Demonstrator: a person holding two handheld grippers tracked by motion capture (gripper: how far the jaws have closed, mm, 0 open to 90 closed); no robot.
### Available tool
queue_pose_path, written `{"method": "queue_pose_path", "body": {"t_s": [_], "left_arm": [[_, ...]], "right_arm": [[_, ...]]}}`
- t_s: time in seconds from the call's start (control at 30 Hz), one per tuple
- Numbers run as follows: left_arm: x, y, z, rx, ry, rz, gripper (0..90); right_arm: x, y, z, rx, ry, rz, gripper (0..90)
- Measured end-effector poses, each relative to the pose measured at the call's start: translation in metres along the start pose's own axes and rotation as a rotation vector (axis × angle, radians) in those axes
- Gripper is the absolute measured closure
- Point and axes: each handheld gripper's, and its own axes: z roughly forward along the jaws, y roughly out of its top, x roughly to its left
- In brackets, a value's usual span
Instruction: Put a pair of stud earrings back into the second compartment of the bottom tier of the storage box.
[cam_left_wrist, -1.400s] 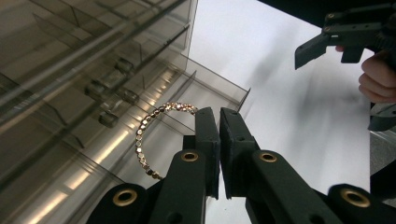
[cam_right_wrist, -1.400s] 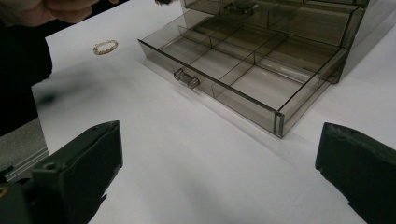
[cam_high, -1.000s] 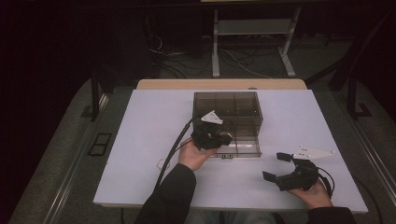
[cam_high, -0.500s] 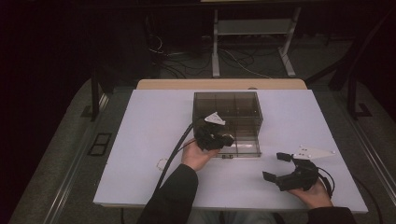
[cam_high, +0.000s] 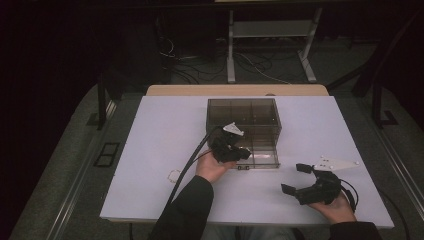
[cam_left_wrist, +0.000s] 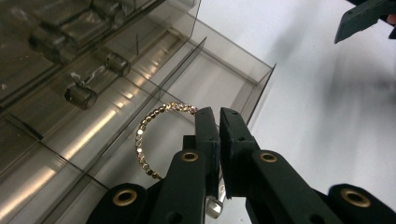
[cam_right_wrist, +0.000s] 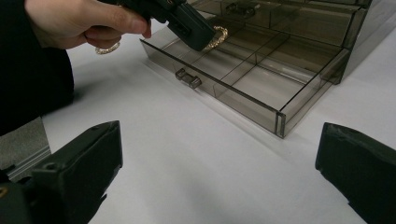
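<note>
Now the left gripper (cam_left_wrist: 219, 140) pinches a gold beaded bracelet (cam_left_wrist: 147, 135) above the open drawer (cam_right_wrist: 261, 105), right gripper (cam_right_wrist: 219, 177) spread wide.

The white table (cam_high: 160, 150) lies bare from 7 to 11 o'clock, save a small ring (cam_high: 173, 176) near 8. The smoky transparent plastic drawer cabinet (cam_high: 245, 117) blocks the centre; its pulled-out bottom drawer (cam_high: 260, 159) juts toward 6, with thin dividers splitting it into narrow compartments. Between that drawer's front and the right tongs (cam_high: 295, 177) at 5 o'clock runs an open strip.
</note>
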Motion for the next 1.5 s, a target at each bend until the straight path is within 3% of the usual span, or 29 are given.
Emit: {"method": "queue_pose_path", "body": {"t_s": [0.37,0.53,0.83,0.97,1.2,1.5], "left_arm": [[0.006,-0.003,0.011,0.054,-0.003,-0.027,85.4],[0.008,-0.003,0.012,0.054,-0.007,-0.043,83.9],[0.007,0.001,0.001,0.021,-0.021,-0.055,51.7],[0.007,0.002,-0.008,-0.010,-0.048,-0.055,39.1],[0.004,0.005,-0.026,-0.076,-0.071,-0.061,27.3],[0.003,0.004,-0.043,-0.058,-0.043,-0.054,8.1]], "right_arm": [[0.000,0.000,0.000,0.000,0.002,0.000,0.1],[0.000,0.000,0.000,0.003,0.003,-0.001,0.1],[0.000,0.000,0.001,0.005,0.001,-0.002,0.1],[0.000,0.000,0.000,0.003,0.001,0.000,0.1],[0.000,0.000,0.000,0.000,0.001,-0.001,0.1],[0.000,0.000,0.000,0.001,-0.003,0.002,0.1]]}}
